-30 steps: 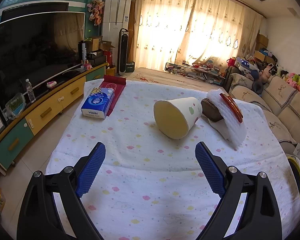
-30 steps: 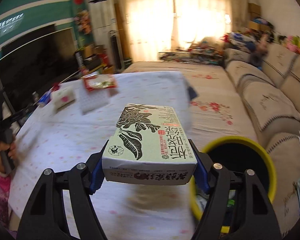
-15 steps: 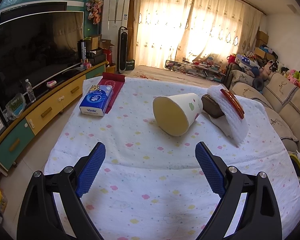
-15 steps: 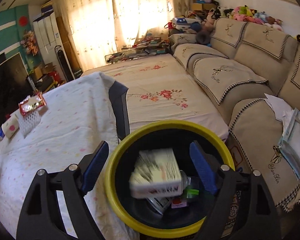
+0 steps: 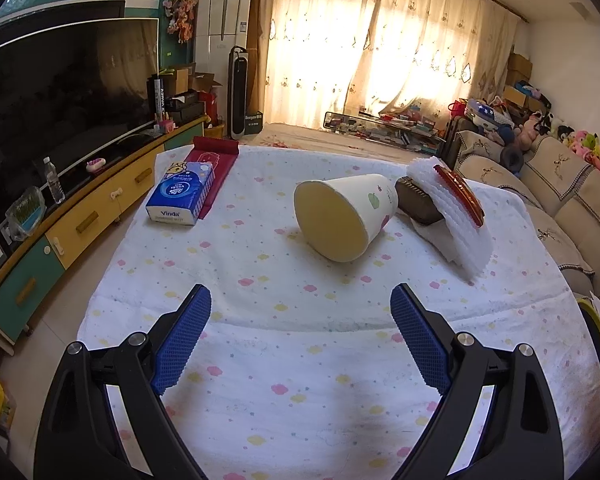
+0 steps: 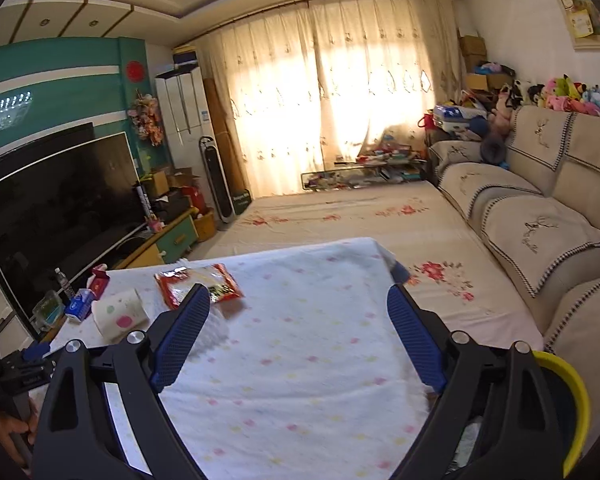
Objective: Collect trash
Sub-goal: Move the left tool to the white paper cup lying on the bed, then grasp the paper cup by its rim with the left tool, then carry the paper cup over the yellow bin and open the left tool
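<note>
A paper cup (image 5: 342, 216) lies on its side on the cloth-covered table (image 5: 300, 360), its mouth toward me. To its right a red snack wrapper (image 5: 458, 194) rests on white foam netting (image 5: 456, 224) over a brown item (image 5: 416, 200). My left gripper (image 5: 300, 336) is open and empty, short of the cup. My right gripper (image 6: 298, 336) is open and empty above the table's right side; the cup (image 6: 118, 314) and wrapper (image 6: 198, 286) lie to its left. The yellow-rimmed black trash bin (image 6: 564, 400) stands at its lower right.
A blue Vinda tissue pack (image 5: 182, 194) lies on a red mat (image 5: 212, 168) at the table's far left. A TV (image 5: 60, 92) on a yellow-green cabinet (image 5: 80, 220) runs along the left. A beige sofa (image 6: 540, 232) is on the right. The bin's rim (image 5: 598, 340) shows past the table.
My right gripper opened and dropped the green box into the bin, then swung up and left to face the table. My left gripper stayed open and barely moved.
</note>
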A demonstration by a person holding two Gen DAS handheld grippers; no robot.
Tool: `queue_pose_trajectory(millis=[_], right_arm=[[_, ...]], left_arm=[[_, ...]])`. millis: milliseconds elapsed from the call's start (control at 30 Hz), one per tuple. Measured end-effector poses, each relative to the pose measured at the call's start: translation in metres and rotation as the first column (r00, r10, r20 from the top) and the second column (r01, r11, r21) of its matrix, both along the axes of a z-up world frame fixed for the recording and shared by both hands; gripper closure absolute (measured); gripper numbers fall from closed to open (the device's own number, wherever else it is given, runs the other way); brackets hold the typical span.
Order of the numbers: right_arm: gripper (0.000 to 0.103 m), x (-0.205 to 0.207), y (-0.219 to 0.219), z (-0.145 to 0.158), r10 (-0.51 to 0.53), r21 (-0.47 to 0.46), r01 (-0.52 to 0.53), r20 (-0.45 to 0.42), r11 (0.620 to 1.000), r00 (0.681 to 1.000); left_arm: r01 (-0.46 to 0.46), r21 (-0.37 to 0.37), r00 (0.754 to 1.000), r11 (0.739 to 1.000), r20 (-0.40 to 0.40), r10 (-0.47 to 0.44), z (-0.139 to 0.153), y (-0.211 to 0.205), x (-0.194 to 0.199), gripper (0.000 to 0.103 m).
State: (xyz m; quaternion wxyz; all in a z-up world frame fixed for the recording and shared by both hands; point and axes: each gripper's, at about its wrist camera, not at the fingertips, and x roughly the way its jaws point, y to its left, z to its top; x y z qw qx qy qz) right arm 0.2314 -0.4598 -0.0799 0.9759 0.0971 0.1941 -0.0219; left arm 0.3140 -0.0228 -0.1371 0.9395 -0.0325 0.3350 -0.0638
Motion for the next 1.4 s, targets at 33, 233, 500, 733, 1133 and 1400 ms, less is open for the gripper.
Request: queue_pose_trajectory(millis=[33, 233, 500, 733, 1133, 1400], right_arm=[[0.017, 0.002, 0.003, -0.002, 0.0, -0.004, 0.0, 0.004, 1.0, 1.0], [0.017, 0.009, 0.002, -0.021, 0.015, 0.002, -0.015, -0.047, 1.0, 0.999], [0.014, 0.002, 0.007, -0.02, 0.013, 0.005, -0.013, -0.021, 1.0, 1.0], [0.014, 0.004, 0.005, -0.023, 0.013, 0.014, -0.013, -0.036, 1.0, 0.999], [0.014, 0.005, 0.001, -0.025, 0.002, 0.031, -0.001, -0.041, 1.0, 0.999], [0.014, -0.017, -0.019, -0.009, -0.107, 0.05, 0.104, 0.051, 0.993, 0.993]], left_arm=[[0.005, -0.007, 1.0, 1.0, -0.012, -0.005, -0.001, -0.001, 0.002, 0.013], [0.085, -0.029, 0.988, 0.996, -0.13, -0.088, -0.002, -0.018, 0.032, 0.018], [0.13, -0.01, 0.973, 0.991, -0.188, -0.13, -0.013, -0.042, 0.087, 0.045], [0.139, -0.011, 0.971, 0.99, -0.194, -0.138, -0.024, -0.055, 0.113, 0.078], [0.176, 0.068, 0.984, 0.982, -0.02, -0.175, 0.026, -0.075, 0.066, 0.099], [0.345, 0.131, 0.936, 0.929, 0.028, -0.351, 0.075, -0.128, -0.032, 0.099]])
